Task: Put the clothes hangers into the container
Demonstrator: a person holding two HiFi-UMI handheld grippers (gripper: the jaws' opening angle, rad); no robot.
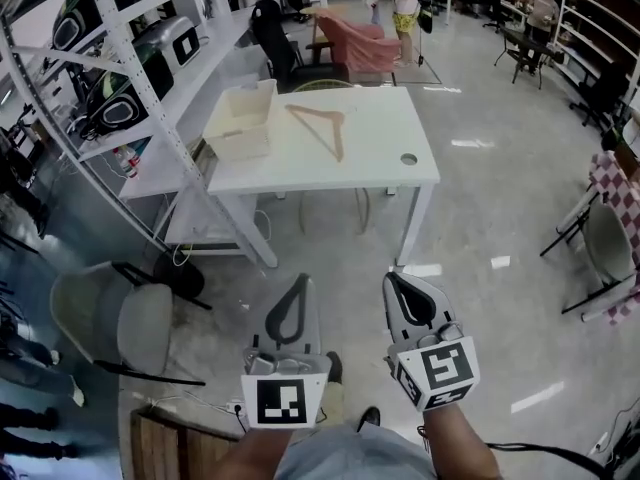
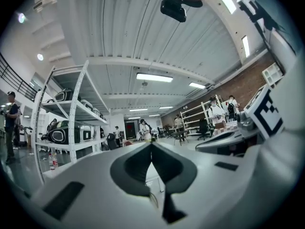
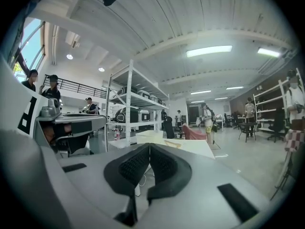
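A pale wooden clothes hanger (image 1: 322,126) lies flat on the white table (image 1: 380,173), right of a cream plastic container (image 1: 243,120) at the table's left end. Both grippers are low in the head view, well short of the table and over the floor. My left gripper (image 1: 298,282) is shut with nothing in it, its jaws meeting at the tips (image 2: 151,145). My right gripper (image 1: 392,280) is shut and empty too (image 3: 149,146). In the right gripper view the container (image 3: 150,136) and the hanger (image 3: 173,143) show small and far off on the table.
A white metal rack (image 1: 130,63) loaded with appliances runs along the table's left side. A grey chair (image 1: 125,320) stands at the near left, a dark chair (image 1: 278,38) and a pink-draped seat (image 1: 360,43) behind the table, a checkered chair (image 1: 615,218) at right. People stand at the back.
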